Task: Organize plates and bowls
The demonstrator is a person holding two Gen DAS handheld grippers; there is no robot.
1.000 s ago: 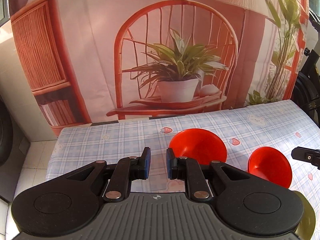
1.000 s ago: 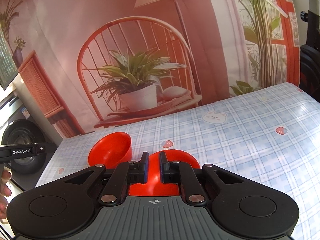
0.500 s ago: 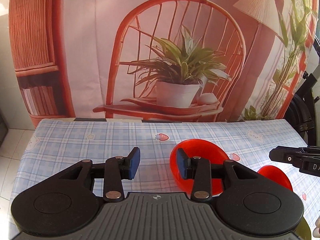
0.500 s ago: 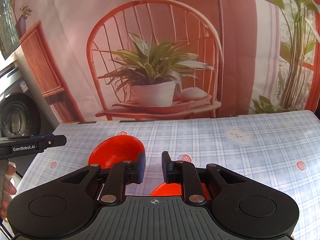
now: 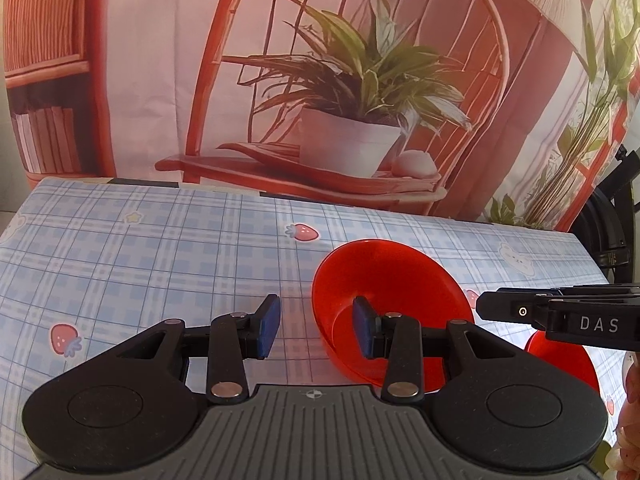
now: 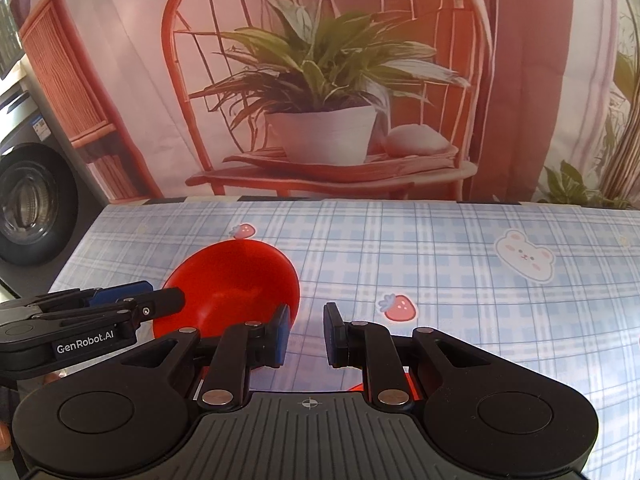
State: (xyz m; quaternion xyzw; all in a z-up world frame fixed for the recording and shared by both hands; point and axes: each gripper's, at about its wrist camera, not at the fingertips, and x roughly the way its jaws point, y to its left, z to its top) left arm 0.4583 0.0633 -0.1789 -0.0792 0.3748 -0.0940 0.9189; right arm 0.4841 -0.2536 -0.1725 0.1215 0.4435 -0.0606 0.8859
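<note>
Both grippers parted over the checked tablecloth, nothing gripped

The left gripper (image 5: 314, 326) is spread wide, its right finger set over the rim of the big red bowl (image 5: 394, 280), which sits on the tablecloth (image 5: 160, 256). A smaller red bowl (image 5: 560, 360) is seen just right of it, under the right gripper (image 6: 305, 334), whose jaws are parted a little and empty.

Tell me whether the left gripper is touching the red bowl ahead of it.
Cannot tell. In the left wrist view the open left gripper straddles the rim of the red bowl, but neither view shows contact or a gap plainly.
</note>
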